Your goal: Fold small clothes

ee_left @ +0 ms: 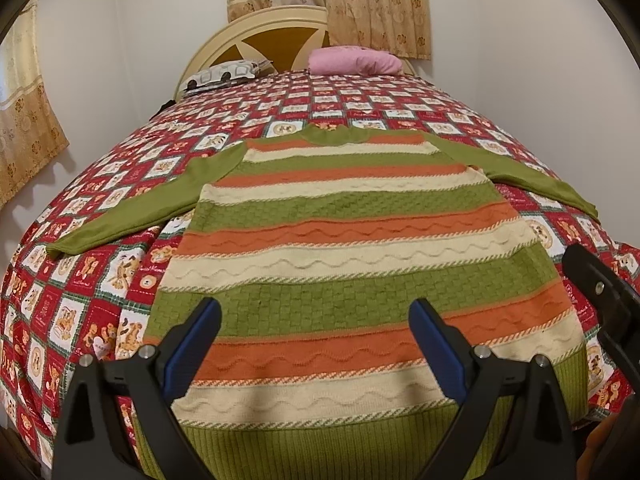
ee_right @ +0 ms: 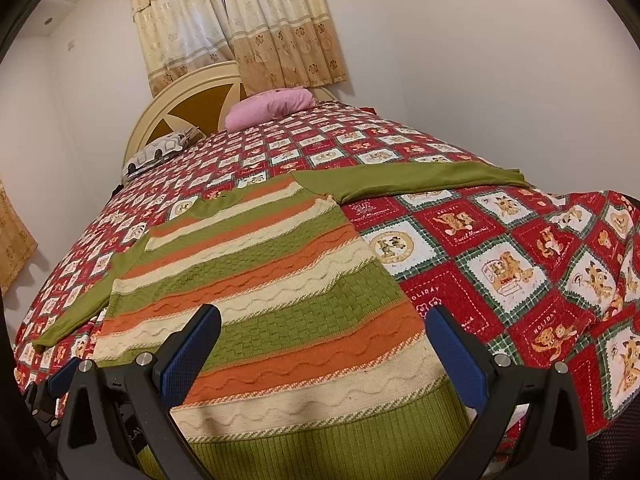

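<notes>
I saw my left gripper (ee_left: 316, 320) and right gripper (ee_right: 324, 328) both spread wide and grasping nothing, hovering over the hem end of the striped knit sweater (ee_left: 352, 248) lying flat, sleeves outspread, on the bed's teddy-bear quilt (ee_right: 500, 264).

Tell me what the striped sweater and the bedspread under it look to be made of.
Striped sweater: chunky knit yarn, probably wool or acrylic; basket-weave blocks, raised wavy cables and a ribbed hem show. Bedspread: printed, matte woven fabric, likely cotton, seemingly quilted, with stitch lines around the bear squares.
</notes>
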`<state>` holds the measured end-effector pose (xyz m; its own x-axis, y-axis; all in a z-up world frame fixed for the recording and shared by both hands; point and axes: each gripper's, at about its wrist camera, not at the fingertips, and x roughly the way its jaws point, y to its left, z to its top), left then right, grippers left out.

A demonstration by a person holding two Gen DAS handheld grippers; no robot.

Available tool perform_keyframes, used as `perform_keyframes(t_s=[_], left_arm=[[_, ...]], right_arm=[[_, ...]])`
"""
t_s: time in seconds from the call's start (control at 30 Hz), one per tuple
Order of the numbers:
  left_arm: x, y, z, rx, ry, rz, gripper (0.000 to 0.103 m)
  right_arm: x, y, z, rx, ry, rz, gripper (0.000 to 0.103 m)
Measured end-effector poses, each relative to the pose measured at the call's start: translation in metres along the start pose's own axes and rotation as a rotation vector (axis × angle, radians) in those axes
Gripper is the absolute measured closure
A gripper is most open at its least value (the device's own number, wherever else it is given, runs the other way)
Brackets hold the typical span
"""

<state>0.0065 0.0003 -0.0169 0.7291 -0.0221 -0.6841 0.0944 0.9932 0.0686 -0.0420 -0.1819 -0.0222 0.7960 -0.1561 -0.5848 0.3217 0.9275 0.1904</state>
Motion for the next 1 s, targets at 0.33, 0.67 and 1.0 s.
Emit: perform_keyframes(t_s=[0.33, 0.67, 1.0], left_arm=[[0.002, 0.000, -0.001, -0.001, 0.002, 0.000, 0.006], [0.005, -0.001, -0.004, -0.001, 0.009, -0.002, 0.006], [0.011, -0.001, -0.003, -0.013, 0.032, -0.010, 0.006]], right_arm=[[0.003, -0.001, 0.000, 0.005, 0.012, -0.001, 0.001], [0.005, 0.000, 0.000, 0.000, 0.006, -0.015, 0.001], [0.005, 0.000, -0.001, -0.002, 0.006, -0.016, 0.001]])
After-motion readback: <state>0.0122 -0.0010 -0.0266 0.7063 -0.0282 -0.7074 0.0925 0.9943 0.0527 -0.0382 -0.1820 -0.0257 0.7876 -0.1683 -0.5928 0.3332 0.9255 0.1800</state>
